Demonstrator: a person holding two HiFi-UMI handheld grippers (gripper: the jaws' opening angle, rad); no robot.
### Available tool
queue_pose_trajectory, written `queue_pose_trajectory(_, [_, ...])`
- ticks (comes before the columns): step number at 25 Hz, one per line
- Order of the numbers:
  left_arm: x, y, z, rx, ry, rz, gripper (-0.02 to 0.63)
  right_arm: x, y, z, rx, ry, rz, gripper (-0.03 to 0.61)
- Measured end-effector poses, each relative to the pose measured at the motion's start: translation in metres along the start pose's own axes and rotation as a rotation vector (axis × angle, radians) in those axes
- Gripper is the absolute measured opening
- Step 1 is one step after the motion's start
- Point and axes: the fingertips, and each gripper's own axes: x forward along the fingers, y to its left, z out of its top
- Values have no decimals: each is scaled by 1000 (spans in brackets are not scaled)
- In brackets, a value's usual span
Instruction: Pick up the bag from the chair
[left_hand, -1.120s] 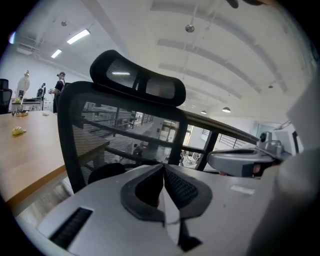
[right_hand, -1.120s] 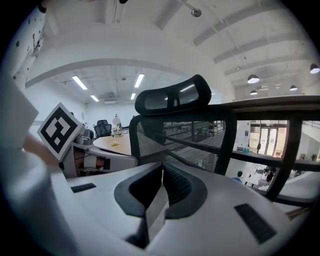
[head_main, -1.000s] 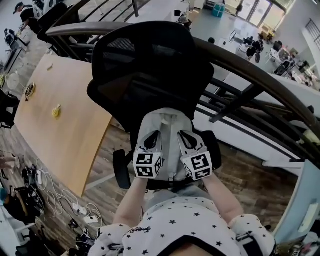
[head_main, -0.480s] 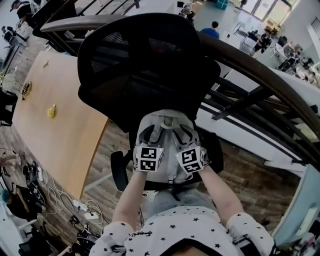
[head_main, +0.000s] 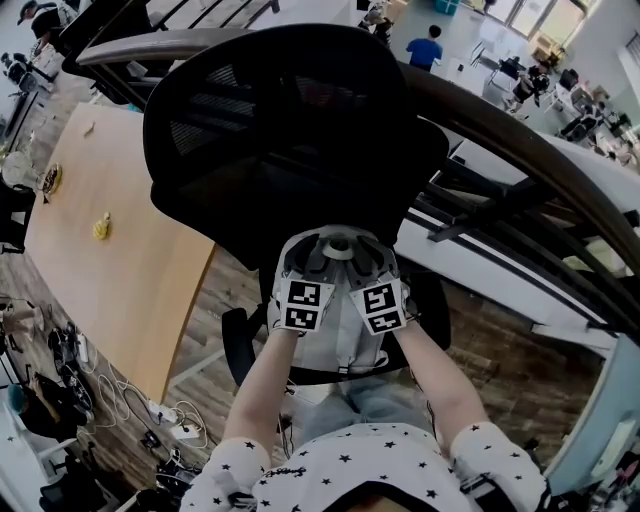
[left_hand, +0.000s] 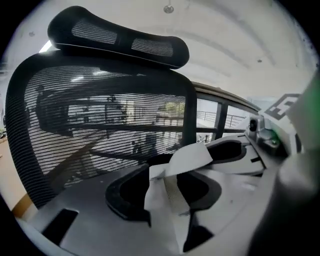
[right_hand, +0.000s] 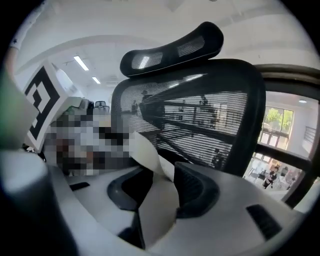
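A light grey bag (head_main: 340, 345) hangs in front of the black mesh office chair (head_main: 290, 130), held up by its top. My left gripper (head_main: 303, 264) and right gripper (head_main: 372, 262) stand side by side at the bag's upper edge. In the left gripper view the jaws of the left gripper (left_hand: 167, 182) are shut on a pale fabric strip of the bag (left_hand: 187, 157). The right gripper (right_hand: 159, 187) likewise pinches a fold of the bag (right_hand: 145, 155). The chair's mesh back (left_hand: 100, 115) and headrest (right_hand: 172, 50) rise just behind. The seat is hidden under the bag.
A wooden table (head_main: 110, 260) with a small yellow object (head_main: 101, 226) lies left of the chair. A curved dark railing (head_main: 520, 140) runs behind and to the right. Cables (head_main: 120, 410) lie on the floor at lower left. The chair's armrest (head_main: 236, 345) sits beside the bag.
Both grippers have risen and drawn closer together, carrying the bag's top up toward the chair back.
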Motion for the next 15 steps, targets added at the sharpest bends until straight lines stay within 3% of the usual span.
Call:
queue_pose_trajectory(3, [3,3,9,-18,-21,-2,156,6,-5,9,34,-15,-5,109])
queue_pose_trajectory(7, [-5,4,19,-55,-62,5,92,7,-3,26,107,-56,-1,13])
queue_pose_trajectory(15, [-56,-15,26,-53,-141,23,56,-40,29,43,202,-137,37,0])
